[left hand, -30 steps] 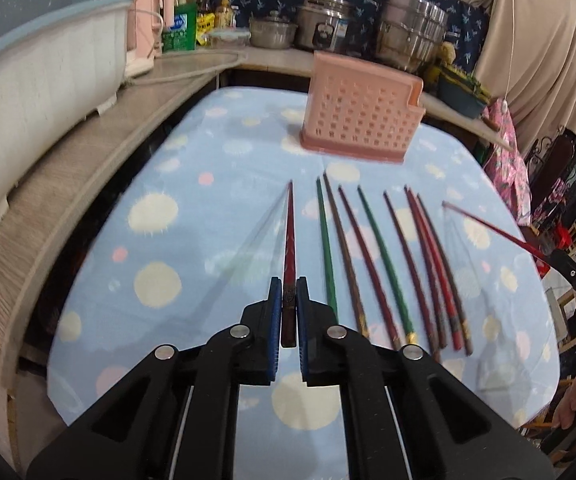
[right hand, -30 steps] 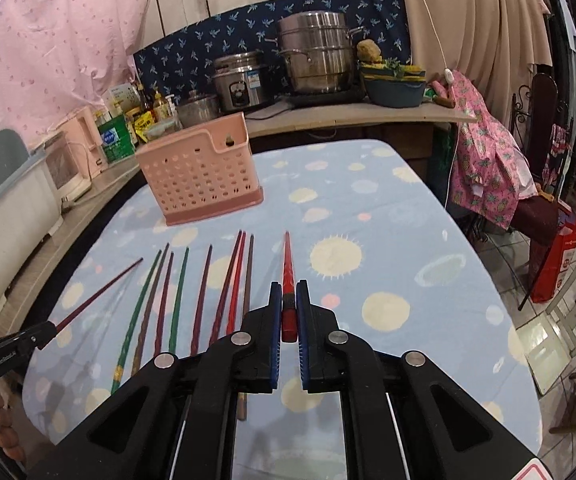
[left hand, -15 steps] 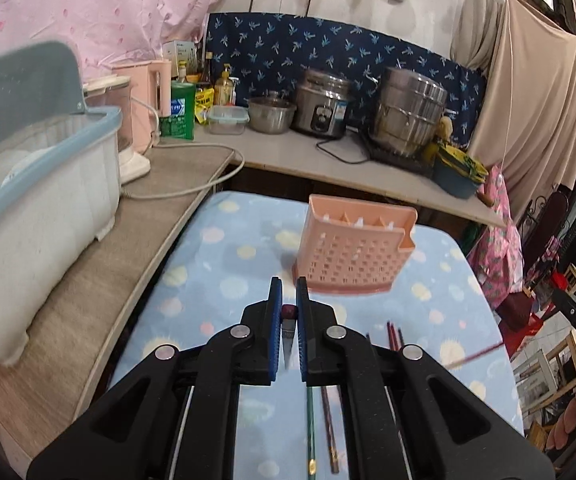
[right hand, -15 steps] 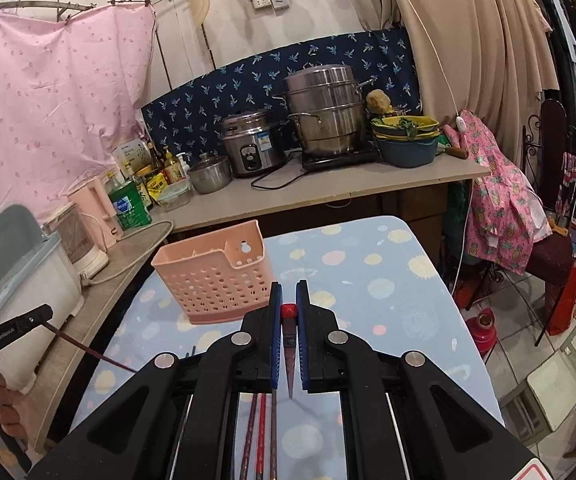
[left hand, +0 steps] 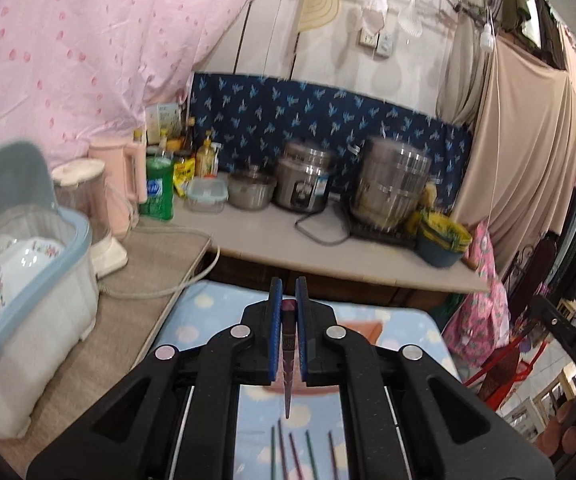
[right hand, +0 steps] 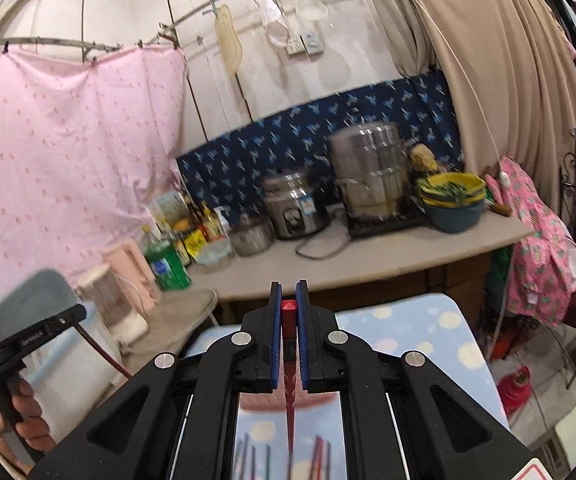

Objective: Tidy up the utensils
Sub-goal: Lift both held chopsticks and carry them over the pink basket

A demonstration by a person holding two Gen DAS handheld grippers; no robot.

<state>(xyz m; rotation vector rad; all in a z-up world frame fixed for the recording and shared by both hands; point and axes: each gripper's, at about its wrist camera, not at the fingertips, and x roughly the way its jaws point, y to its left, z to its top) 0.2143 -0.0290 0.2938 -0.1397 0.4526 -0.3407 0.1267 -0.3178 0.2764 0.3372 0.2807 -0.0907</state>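
My left gripper (left hand: 288,292) is shut on a dark red chopstick (left hand: 288,384), gripped near its thick end with the thin tip hanging down. My right gripper (right hand: 289,292) is shut on a bright red chopstick (right hand: 290,408), held the same way. The pink perforated basket (left hand: 364,326) shows only in slivers behind the fingers (right hand: 322,399). Several loose chopsticks (left hand: 308,456) lie in a row on the blue spotted tablecloth (left hand: 207,320) below, blurred in the right wrist view (right hand: 322,454). The left gripper (right hand: 35,336) also appears at the left edge of that view, held in a hand.
A white dish bin with plates (left hand: 27,280) stands on the side counter at left. The back counter holds a green bottle (left hand: 159,188), a rice cooker (left hand: 304,184), a steel steamer pot (left hand: 392,184) and bowls (right hand: 452,196). Hanging clothes crowd the right side.
Both grippers have risen well above the table with their chopsticks and tilted up. The view swung from the tabletop to the counter and wall, and the basket dropped behind the fingers.
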